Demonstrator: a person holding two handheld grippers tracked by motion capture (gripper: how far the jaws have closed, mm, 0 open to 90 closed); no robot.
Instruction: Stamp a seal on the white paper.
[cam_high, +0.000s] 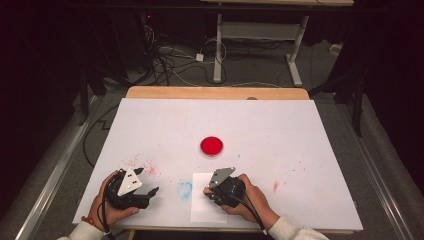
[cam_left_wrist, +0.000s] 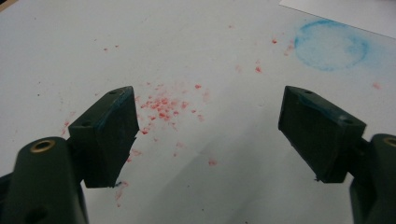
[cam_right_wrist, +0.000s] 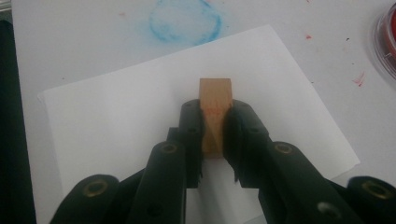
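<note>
Left tongs: the left gripper (cam_high: 148, 181) rests near the front left corner of the white table (cam_high: 300, 130), held in the person's left hand (cam_high: 107, 205). In the left gripper view (cam_left_wrist: 208, 128) its jaws stand wide apart with nothing between them, over a scatter of red specks (cam_left_wrist: 163, 109).
Blue ring: a smudged blue ring stain (cam_high: 184, 189) lies on the table between the two grippers, just left of the paper; it also shows in the left gripper view (cam_left_wrist: 331, 44) and the right gripper view (cam_right_wrist: 185, 21).
Right tongs: the right gripper (cam_high: 209, 192), in the right hand (cam_high: 252, 197), sits over a white sheet of paper (cam_high: 201, 181). In the right gripper view (cam_right_wrist: 215, 135) its jaws are clamped on a small wooden block (cam_right_wrist: 215, 100).
Wooden block: it sticks out forward past the jaw tips, above the paper (cam_right_wrist: 116, 121); faint red marks show on its top face.
Red dish: a round red dish (cam_high: 212, 145) sits beyond the paper, apart from both grippers.
Hard to make out: the block's lower end is hidden between the jaws; the dish (cam_right_wrist: 387, 42) is cut off at the right edge of the right gripper view; whether the block touches the paper cannot be told.
</note>
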